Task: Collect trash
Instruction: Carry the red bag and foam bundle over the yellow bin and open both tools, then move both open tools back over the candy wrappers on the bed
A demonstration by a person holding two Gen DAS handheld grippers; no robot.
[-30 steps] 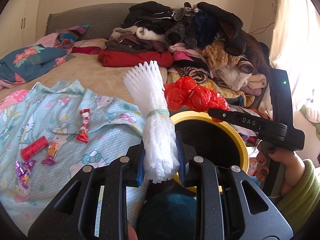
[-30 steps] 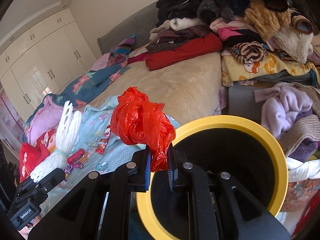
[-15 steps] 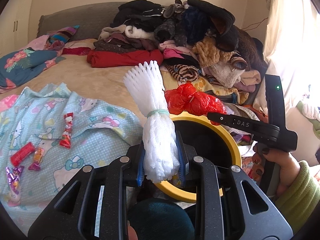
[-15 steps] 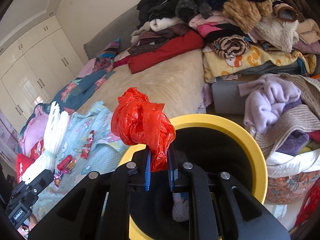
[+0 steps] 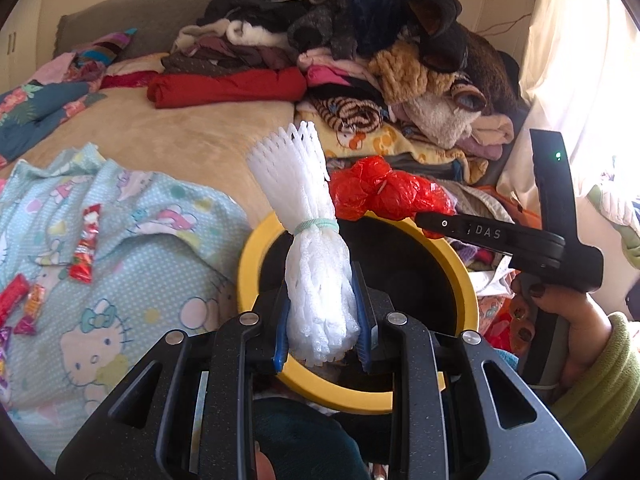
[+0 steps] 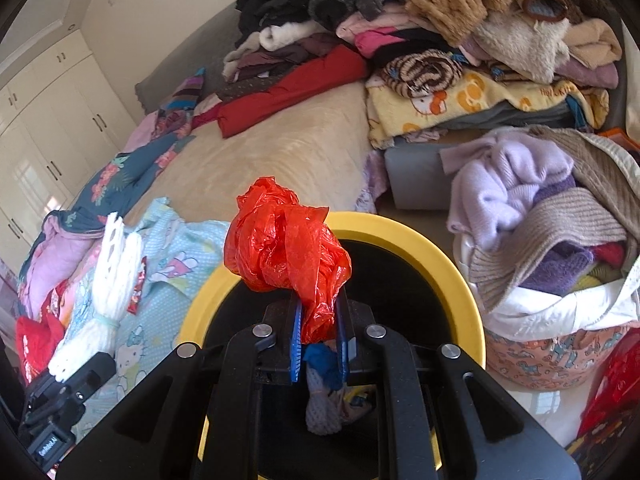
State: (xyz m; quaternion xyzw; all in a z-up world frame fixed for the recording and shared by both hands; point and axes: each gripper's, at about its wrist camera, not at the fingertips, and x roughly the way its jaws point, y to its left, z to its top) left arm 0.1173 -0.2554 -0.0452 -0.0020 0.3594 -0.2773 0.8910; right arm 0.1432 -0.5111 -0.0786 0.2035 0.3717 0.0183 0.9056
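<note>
Bedroom setting: bed (image 5: 192,140) with tan cover, heaped clothes (image 5: 360,52) at its far side, wardrobe doors (image 6: 48,128) beyond.

Item 1. Patterned blue sheet (image 5: 132,280), spread on the near bed edge. Several candy wrappers (image 5: 85,246) are scattered on it, not yet collected.

Item 2. Bin (image 6: 448,264), yellow-rimmed with dark interior, set beside the bed, a full laundry basket (image 6: 560,344) just beside it. Some refuse is already seen at its bottom in the right wrist view.

Item 3. White foam net bundle (image 5: 316,280), banded at the middle. It is clamped at its lower end by the left gripper (image 5: 322,332), jaws nearly closed on it, and is held upright over the near side of the bin mouth.

Item 4. Red plastic bag (image 6: 284,248), crumpled. It is pinched by a trailing fold in the right gripper (image 6: 318,340), jaws fully closed, and is held above the bin opening, close to the far rim as seen from the left wrist.

Handling note, as judged: both pieces are best carried well inside the rim before the jaws are opened. The bag is light and springy, so a low release toward the centre is advised; the net bundle is best tipped forward, its tall head otherwise likely to catch the rim and topple onto the sheet.
</note>
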